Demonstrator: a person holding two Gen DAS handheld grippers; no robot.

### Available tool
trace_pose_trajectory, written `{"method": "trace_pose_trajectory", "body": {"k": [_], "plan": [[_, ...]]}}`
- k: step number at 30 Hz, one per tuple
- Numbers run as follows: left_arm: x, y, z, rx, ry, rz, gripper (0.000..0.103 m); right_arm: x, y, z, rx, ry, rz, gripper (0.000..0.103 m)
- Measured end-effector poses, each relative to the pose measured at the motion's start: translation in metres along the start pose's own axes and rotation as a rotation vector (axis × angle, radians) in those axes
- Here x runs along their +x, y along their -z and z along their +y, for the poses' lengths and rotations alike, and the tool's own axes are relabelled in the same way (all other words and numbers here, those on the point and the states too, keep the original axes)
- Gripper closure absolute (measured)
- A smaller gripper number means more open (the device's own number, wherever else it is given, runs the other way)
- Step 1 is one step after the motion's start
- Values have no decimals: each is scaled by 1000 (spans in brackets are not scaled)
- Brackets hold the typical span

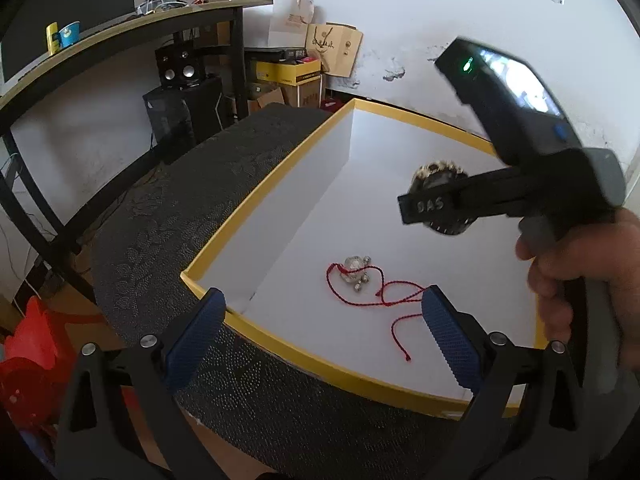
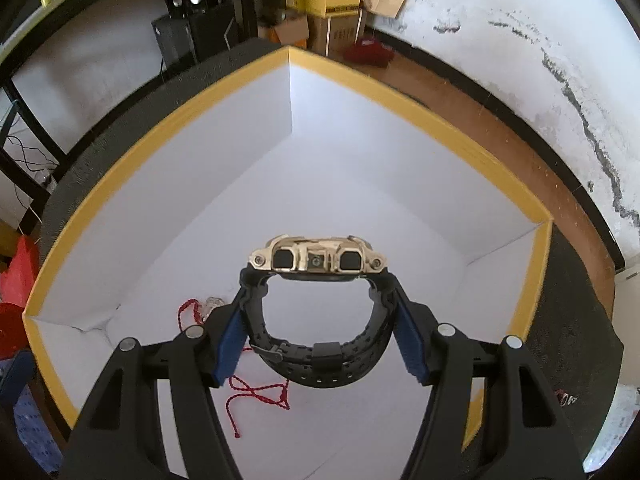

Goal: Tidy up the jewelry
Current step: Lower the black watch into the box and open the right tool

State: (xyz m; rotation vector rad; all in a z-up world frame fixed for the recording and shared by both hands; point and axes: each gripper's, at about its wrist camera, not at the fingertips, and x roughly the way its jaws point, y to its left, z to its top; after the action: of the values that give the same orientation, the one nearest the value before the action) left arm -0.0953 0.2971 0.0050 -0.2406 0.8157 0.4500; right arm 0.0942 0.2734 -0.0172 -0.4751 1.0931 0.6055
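A gold-cased watch [image 2: 318, 260] with a black strap hangs over the white-lined box [image 2: 100, 200] with the yellow rim. My right gripper [image 2: 322, 340] is shut on the watch, its blue pads pressing the strap on both sides. The left wrist view shows that gripper [image 1: 426, 208], held by a hand, above the box floor with the watch [image 1: 438, 172] in its fingers. A red cord with a silver pendant [image 1: 354, 274] lies on the box floor [image 1: 460, 280]; the cord [image 2: 260, 392] also shows below the watch. My left gripper [image 1: 324, 340] is open over the box's near rim, holding nothing.
The box sits on a dark patterned cloth [image 1: 180, 220]. Beyond it are a black desk frame [image 1: 120, 40], speakers [image 1: 180, 68], cardboard boxes [image 1: 304, 76] and a stained white wall [image 1: 400, 20]. A red plastic stool [image 1: 28, 352] stands low at the left.
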Motion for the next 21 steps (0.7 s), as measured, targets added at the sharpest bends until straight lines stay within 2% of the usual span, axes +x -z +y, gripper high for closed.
{"method": "trace_pose_trajectory", "body": {"k": [5, 11, 13, 15, 18, 21], "plan": [[0, 1, -2, 15, 13, -7, 7, 14, -2, -4, 23, -2, 46, 40], [0, 0, 0, -1, 18, -8, 7, 13, -3, -4, 28, 1, 47, 39], [0, -1, -2, 1, 16, -8, 7, 15, -4, -3, 30, 0, 46, 33], [0, -1, -3, 3, 17, -8, 7, 11, -6, -7, 39, -15, 22, 10], [-1, 0, 0, 3, 21, -9, 7, -7, -3, -12, 51, -42, -39, 6], [-1, -1, 0, -7, 28, -11, 7, -21, -4, -12, 37, -33, -73, 6]]}}
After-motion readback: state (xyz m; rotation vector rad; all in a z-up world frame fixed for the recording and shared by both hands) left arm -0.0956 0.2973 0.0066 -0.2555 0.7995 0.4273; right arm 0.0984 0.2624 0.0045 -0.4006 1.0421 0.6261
